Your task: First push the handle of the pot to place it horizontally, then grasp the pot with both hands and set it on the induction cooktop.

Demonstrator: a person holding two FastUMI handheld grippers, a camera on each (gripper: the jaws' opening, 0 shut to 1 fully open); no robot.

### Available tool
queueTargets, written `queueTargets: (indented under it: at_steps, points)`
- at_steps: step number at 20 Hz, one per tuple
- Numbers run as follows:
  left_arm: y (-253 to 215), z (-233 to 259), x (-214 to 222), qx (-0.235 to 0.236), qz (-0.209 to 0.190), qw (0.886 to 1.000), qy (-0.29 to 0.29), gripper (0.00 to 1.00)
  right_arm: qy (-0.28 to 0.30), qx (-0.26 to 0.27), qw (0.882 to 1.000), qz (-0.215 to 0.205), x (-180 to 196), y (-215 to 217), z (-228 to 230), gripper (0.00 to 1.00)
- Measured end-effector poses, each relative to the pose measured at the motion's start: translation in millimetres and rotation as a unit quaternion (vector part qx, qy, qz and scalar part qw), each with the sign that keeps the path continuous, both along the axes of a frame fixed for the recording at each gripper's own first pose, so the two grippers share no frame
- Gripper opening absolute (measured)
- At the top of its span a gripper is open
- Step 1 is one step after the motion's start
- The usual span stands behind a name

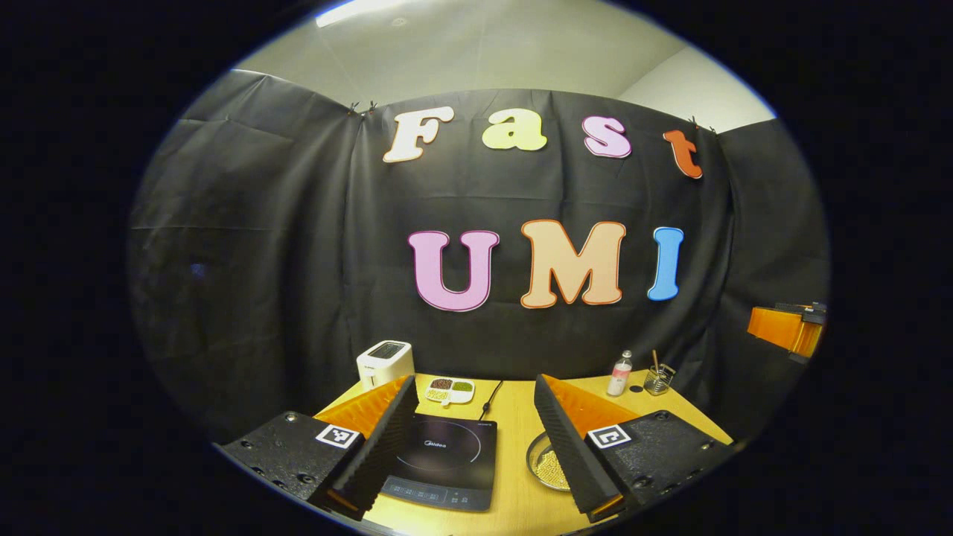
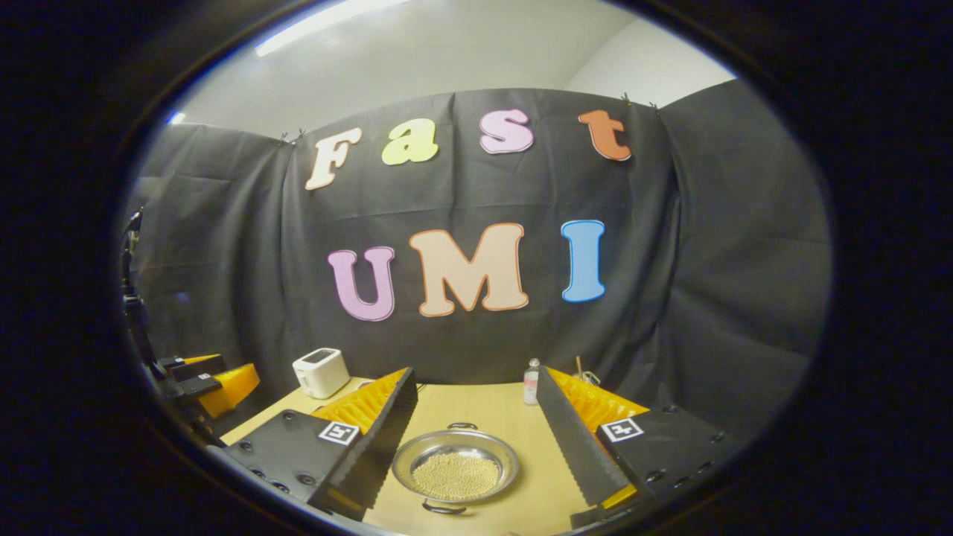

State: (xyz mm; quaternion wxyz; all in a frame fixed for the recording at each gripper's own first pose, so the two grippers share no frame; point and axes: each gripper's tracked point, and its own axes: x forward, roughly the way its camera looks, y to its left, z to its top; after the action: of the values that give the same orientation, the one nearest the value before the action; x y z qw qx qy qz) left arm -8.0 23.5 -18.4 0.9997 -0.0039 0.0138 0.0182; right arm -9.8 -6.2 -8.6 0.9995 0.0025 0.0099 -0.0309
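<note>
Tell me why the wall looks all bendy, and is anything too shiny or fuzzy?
Left gripper view: the lens bulges the cloth wall; the cooktop shows soft glare. Right gripper view: same bulge, the ceiling light streaks bright, the pot gleams on its rim, and the edges look soft.

Table: pale wood-look top, smooth, matt sheen; pot between the jaws of the right gripper: bright metal, polished rim, small pale beads inside; induction cooktop between the jaws of the left gripper: glossy black glass; inner jaw faces ribbed, matt; toaster beyond the left jaw: smooth white plastic; backdrop: matt, creased cloth.
</note>
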Motion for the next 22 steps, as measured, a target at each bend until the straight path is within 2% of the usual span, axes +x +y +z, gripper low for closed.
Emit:
queueTargets:
  at_steps: [1,2,3,4,5,7,8,12,16,18,19,22]
  points:
    - [3,-1,-1,0.003,0.002,1.000,0.001,0.92,0.007,-0.001,1.000,0.000,-1,3,-5,0.97]
    - [6,-2,-2,0.007,0.004,1.000,0.000,0.95,0.013,-0.002,1.000,-0.001,-2,5,-12,0.97]
    - [9,-2,-3,0.011,0.006,1.000,0.000,0.92,0.020,-0.002,1.000,-0.002,-2,8,-16,0.97]
    - [13,-3,-5,0.014,0.007,1.000,0.000,0.94,0.025,-0.002,1.000,-0.006,-4,10,-20,1.00]
    - [16,-3,-6,0.016,0.007,1.000,0.000,0.95,0.028,-0.001,1.000,-0.008,-4,12,-25,0.91]
    - [22,-7,-8,0.017,0.006,1.000,0.002,0.95,0.038,0.004,0.999,-0.012,-6,18,-36,0.84]
    - [26,-9,-9,0.016,0.006,1.000,0.004,0.92,0.043,0.007,0.999,-0.014,-8,20,-41,0.84]
    - [39,-16,-12,0.014,0.004,1.000,0.006,0.92,0.051,0.007,0.998,-0.024,-13,29,-56,0.84]
    - [51,-24,-12,0.011,0.009,1.000,0.010,0.92,0.066,0.009,0.998,-0.014,-13,45,-72,0.84]
    - [56,-32,-11,0.008,0.014,1.000,0.018,0.92,0.076,0.014,0.997,-0.007,-10,50,-79,0.70]
    - [57,-35,-10,0.006,0.015,1.000,0.020,0.95,0.080,0.016,0.997,-0.005,-7,51,-83,0.63]
    - [61,-43,-8,0.004,0.019,0.999,0.026,0.96,0.077,0.025,0.997,-0.006,-4,53,-86,0.34]
